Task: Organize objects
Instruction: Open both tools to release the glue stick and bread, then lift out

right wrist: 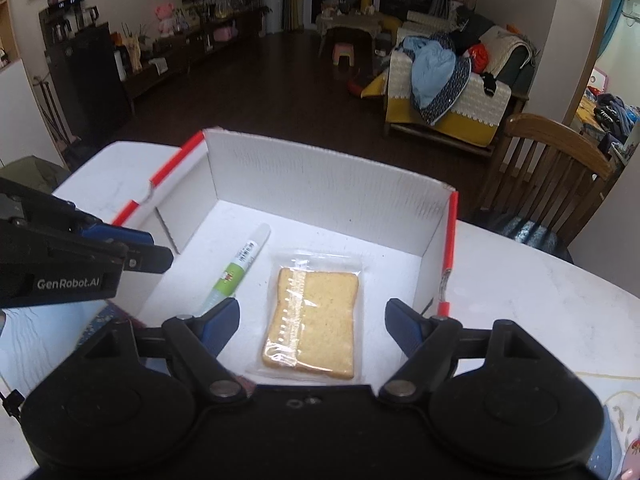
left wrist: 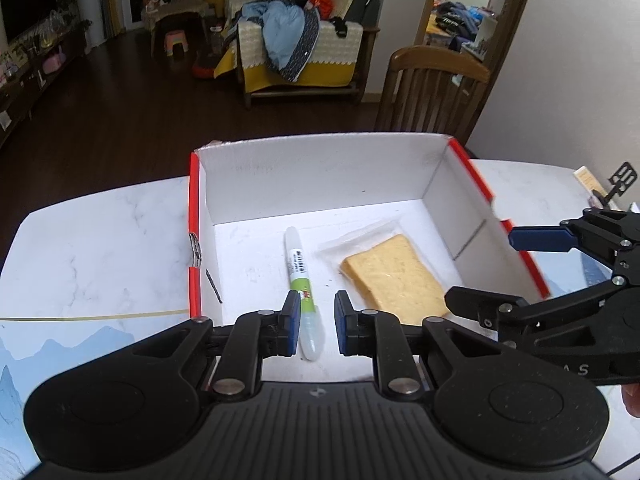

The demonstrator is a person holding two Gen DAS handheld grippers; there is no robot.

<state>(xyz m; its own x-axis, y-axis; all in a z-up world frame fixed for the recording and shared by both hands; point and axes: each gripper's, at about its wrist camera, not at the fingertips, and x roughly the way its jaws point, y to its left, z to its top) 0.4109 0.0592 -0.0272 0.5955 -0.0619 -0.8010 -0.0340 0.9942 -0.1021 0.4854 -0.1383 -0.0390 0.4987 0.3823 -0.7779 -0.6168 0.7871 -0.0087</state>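
A white cardboard box with red edges (left wrist: 320, 172) (right wrist: 320, 184) stands on the white table. Inside lie a white-and-green glue pen (left wrist: 301, 276) (right wrist: 240, 266) and a wrapped slice of bread (left wrist: 394, 276) (right wrist: 314, 316). My left gripper (left wrist: 317, 322) is open over the pen's near end, fingers on either side without gripping it. My right gripper (right wrist: 312, 322) is wide open above the bread's near end, not touching it. The right gripper also shows in the left wrist view (left wrist: 492, 268), over the box's right wall.
A wooden chair (left wrist: 432, 92) (right wrist: 548, 176) stands behind the table's far right. The marble-white table (left wrist: 100, 232) (right wrist: 540, 312) extends on both sides of the box. A patterned mat (left wrist: 60, 344) lies at the near left. A sofa with clothes is far behind.
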